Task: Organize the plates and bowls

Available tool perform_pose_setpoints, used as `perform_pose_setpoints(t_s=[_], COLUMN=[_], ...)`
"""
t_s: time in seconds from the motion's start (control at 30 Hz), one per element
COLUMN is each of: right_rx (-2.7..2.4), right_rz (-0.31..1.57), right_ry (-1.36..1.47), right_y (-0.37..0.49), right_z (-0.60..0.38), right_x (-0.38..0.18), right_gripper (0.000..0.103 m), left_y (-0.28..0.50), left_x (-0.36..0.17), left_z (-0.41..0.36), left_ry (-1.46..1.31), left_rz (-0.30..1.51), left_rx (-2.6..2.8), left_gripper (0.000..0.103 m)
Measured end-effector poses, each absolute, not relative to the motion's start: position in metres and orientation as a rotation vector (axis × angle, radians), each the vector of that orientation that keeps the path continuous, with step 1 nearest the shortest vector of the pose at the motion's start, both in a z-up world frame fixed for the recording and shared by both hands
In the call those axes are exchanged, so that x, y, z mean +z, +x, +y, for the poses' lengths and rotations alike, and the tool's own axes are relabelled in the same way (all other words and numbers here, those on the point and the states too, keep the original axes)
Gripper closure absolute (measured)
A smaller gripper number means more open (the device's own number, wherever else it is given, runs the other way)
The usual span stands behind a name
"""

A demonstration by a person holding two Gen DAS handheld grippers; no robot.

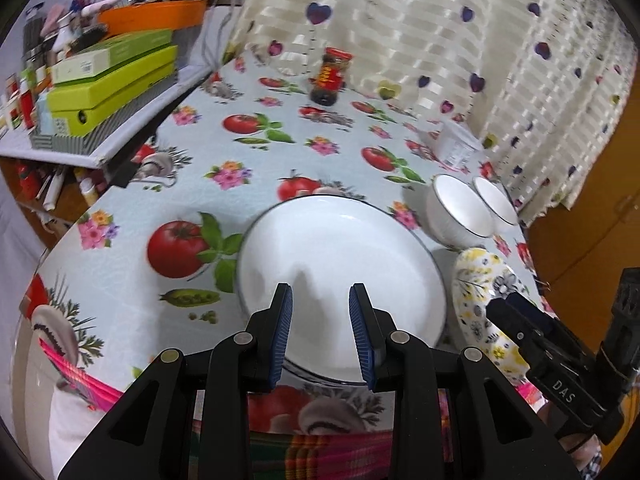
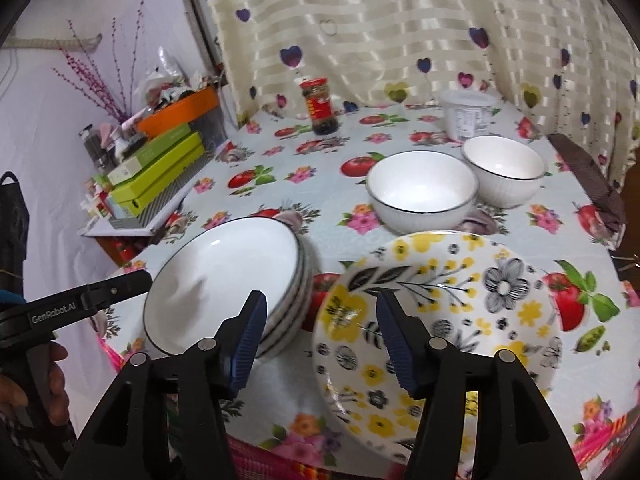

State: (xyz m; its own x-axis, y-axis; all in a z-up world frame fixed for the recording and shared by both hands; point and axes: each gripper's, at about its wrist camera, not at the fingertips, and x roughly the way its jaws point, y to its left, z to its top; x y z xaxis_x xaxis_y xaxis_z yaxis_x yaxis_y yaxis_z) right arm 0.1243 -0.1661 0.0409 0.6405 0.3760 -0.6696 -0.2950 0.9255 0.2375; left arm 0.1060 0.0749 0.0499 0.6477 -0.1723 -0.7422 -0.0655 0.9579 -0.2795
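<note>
At the lower centre of the right wrist view lies the flowered plate [image 2: 436, 320], yellow and black on white, flat on the desk [image 2: 280, 184]; the right claw [image 2: 320, 336] hangs over its near left part with jaws apart and nothing between the pads; to its left, touching or nearly so, stands a stack of white plates [image 2: 224, 280] with dark rims; above the flowered plate sit two white bowls [image 2: 422, 196], side by side and touching; further up, near the curtain [image 2: 380, 32], stand a red-capped jar [image 2: 320, 106] and a white tub [image 2: 468, 114]; green boxes [image 2: 160, 176] pile at the left. In the left wrist view the left claw [image 1: 320, 320] hovers over the white stack, partly open, gripping nothing.
</note>
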Motion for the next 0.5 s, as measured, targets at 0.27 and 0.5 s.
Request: perform_pose_setpoints(t_s=[0.27,0.5], right_rx=[0.306,0.147], right_rz=[0.786,0.782], right_ry=[0.142,0.135], right_y=[0.114,0.110], right_z=[-0.203,-0.248], right_x=[0.042,0.038], right_gripper=[0.045,0.044], left_y=[0.107,0.112], left_x=[0.053,0.047], left_z=[0.046,0.016], left_ry=[-0.268,-0.251], left_rz=[0.863,0.873], left_rx=[-0.147,-0.242], left_gripper=[0.072,0.072])
